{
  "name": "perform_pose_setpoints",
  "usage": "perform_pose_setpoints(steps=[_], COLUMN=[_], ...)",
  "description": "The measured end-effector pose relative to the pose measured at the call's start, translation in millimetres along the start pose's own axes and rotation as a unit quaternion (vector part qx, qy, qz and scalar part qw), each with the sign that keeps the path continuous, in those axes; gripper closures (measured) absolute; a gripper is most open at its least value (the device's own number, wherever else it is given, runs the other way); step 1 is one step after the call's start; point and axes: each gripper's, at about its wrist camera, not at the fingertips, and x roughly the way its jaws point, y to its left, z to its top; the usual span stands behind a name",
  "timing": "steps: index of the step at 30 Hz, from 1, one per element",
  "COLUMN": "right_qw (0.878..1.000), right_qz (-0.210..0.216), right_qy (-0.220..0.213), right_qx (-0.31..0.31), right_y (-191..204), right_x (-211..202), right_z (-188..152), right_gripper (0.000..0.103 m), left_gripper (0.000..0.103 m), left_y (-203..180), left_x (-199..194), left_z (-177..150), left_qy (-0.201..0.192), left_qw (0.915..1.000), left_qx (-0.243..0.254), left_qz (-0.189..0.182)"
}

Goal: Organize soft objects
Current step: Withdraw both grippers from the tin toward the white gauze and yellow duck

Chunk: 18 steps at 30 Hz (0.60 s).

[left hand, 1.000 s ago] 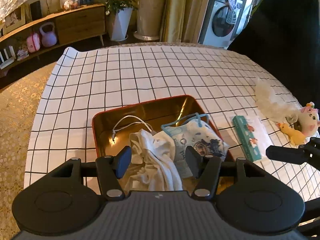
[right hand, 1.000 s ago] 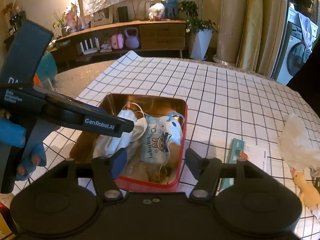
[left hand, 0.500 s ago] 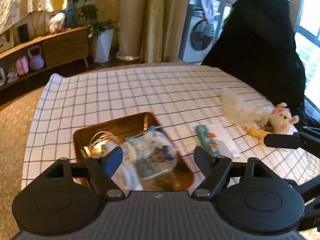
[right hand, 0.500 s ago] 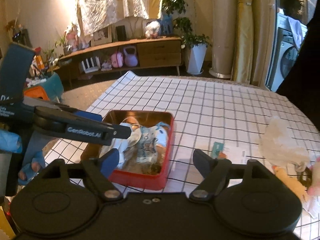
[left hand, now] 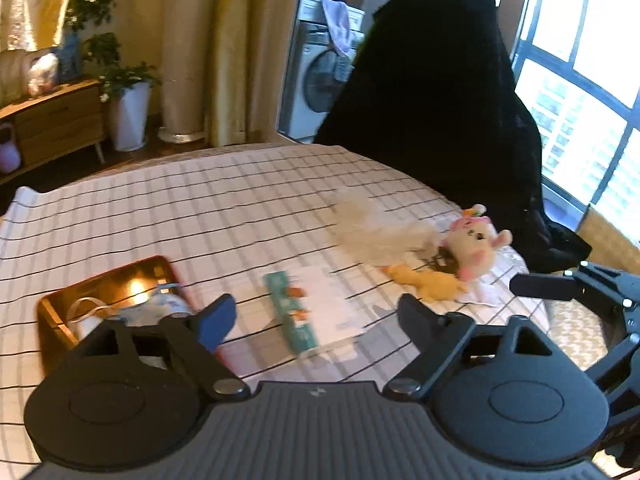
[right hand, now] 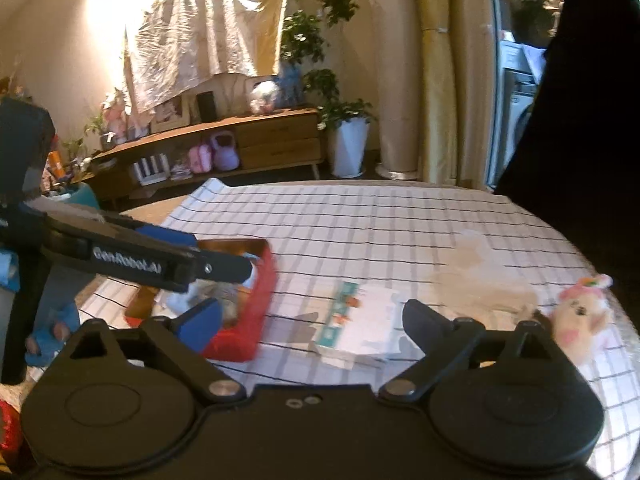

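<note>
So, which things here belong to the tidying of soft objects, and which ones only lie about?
Belong to the job:
- red tin holding face masks
- pink plush toy
- yellow duck toy
- white fluffy piece
- packet of tissues

Only lying about:
- black garment
- potted plant
- sideboard

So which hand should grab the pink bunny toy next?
Probably the right. The right gripper is open and empty, and the pink plush lies on its side of the table. The left gripper, also open, sits nearer the red tin.

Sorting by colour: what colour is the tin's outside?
Red tin, seen best from the right wrist.
</note>
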Motion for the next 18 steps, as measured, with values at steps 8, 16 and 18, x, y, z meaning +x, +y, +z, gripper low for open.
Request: perform_pose_setpoints(steps=[8, 16, 18], right_qw=[0.999, 0.997, 0.997], right_qz=[-0.039, -0.060, -0.066], right_qy=[0.016, 0.030, 0.034], right_qx=[0.019, 0.031, 0.031], right_y=[-47, -89, -99], right_x=[-10, -3, 2], right_z=[-25, -39, -42], right_gripper=[0.005, 0.005, 0.005], left_gripper=[0.004, 0.004, 0.004], left_y=[-47, -81, -86], left_x=[43, 100, 113], left_z=[18, 40, 44], left_qy=[0.000, 0.014, 0.016], left_qw=[0.9991, 0.9984, 0.9983], left_qx=[0.033, 0.043, 0.046], left_qz=[-0.025, -0.032, -0.031])
